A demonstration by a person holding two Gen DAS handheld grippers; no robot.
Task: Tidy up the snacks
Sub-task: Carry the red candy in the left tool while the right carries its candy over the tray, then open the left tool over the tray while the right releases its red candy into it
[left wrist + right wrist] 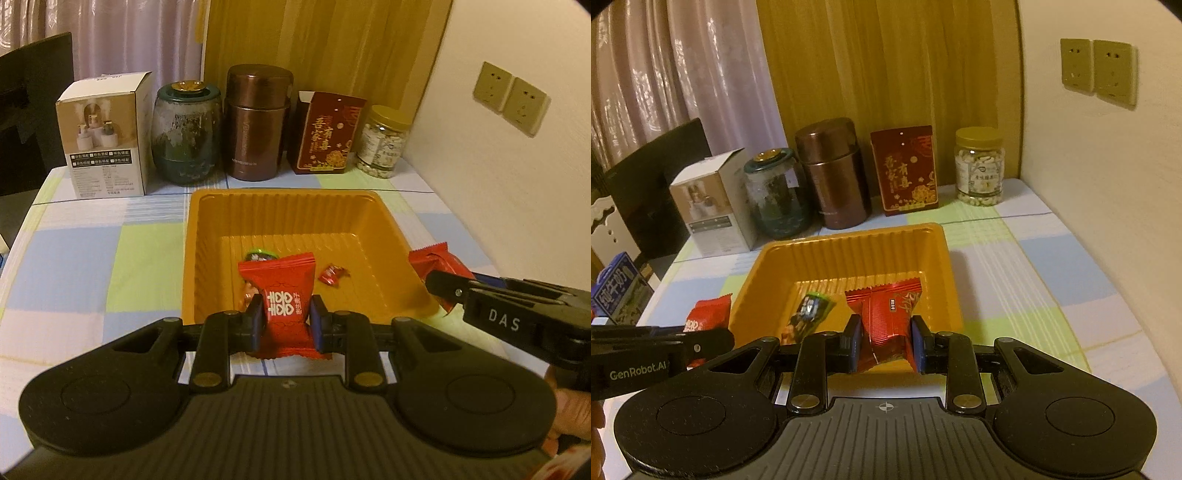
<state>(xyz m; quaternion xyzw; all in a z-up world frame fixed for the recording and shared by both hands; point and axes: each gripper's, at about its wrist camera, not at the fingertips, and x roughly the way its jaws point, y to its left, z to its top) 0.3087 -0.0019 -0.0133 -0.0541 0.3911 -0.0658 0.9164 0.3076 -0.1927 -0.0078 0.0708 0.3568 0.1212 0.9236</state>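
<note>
Left gripper (pixel 286 320) clamped on red snack packet (pixel 282 295); right gripper (pixel 885 341) clamped on second red packet (pixel 886 314). Packets likely light, crinkly, slippery; mid-body pinch suits, above orange tray (pixel 295 206).

A: How does the left gripper (pixel 286 319) stand?

B: Pitched forward and down, its jaws drawn in close and clamped on a red packet (pixel 282 295), one pad on each side, the packet upright between them.

A: And the right gripper (pixel 884 341)?

B: Same pitch, jaws drawn in close and pinching a second red packet (pixel 886 317) the same way. In the left wrist view it reaches in from 3 o'clock; in the right wrist view the left one reaches in from 9 o'clock.

A: Any hand visible?

B: Only a hand (pixel 570 417) behind the right gripper, at the left view's edge, around 4 o'clock.
</note>
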